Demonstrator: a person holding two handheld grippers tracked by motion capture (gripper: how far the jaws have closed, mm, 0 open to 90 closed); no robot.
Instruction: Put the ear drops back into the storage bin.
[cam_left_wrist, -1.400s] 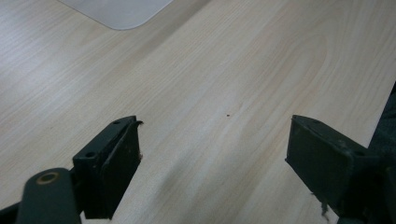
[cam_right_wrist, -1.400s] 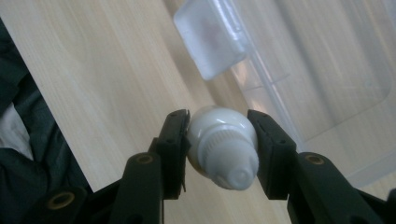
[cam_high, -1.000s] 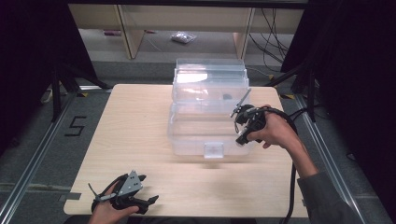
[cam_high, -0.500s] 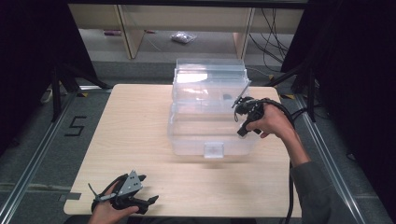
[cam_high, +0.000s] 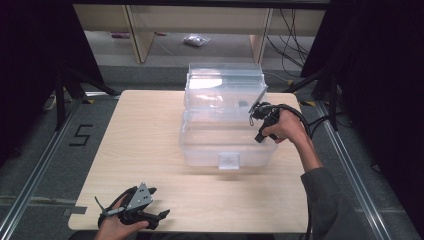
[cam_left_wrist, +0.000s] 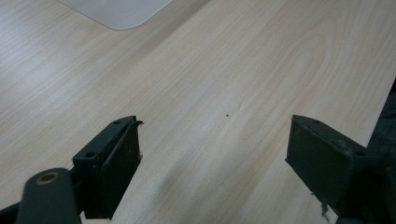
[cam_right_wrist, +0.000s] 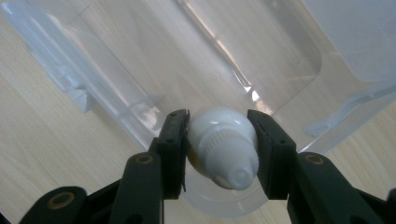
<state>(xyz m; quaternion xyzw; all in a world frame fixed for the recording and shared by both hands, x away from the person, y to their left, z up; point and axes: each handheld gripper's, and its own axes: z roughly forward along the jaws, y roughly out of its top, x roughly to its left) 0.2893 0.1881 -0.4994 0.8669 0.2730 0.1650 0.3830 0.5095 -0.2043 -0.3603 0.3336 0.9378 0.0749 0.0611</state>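
Lower left of the high view: the left gripper (cam_high: 131, 210) lay low over the near edge of the wooden table (cam_high: 150, 135), held in the person's left hand. In the left gripper view its jaws stood wide apart with bare wood grain between them and nothing gripped; a pale rounded corner of clear plastic sat at the upper left of that frame.

Centre of the high view: a clear plastic storage bin (cam_high: 227, 137) with its lid (cam_high: 225, 87) raised at the far side. The interior looked empty, though glare made that hard to confirm.

Right of centre: the right gripper (cam_high: 262, 117) hung over the bin's right rim. In the right gripper view its jaws were clamped on a small white bulb-like object (cam_right_wrist: 223, 144), round body between the pads, narrower ribbed neck pointing back toward the camera. Its long axis therefore ran along the jaws, not across them. The bin's transparent wall and floor lay directly beyond the jaw tips.

Judgement: the white object sat above the bin opening, so a release or short lowering would likely drop it inside. The right hand was plainly the nearer one; the left was well apart from the bin.
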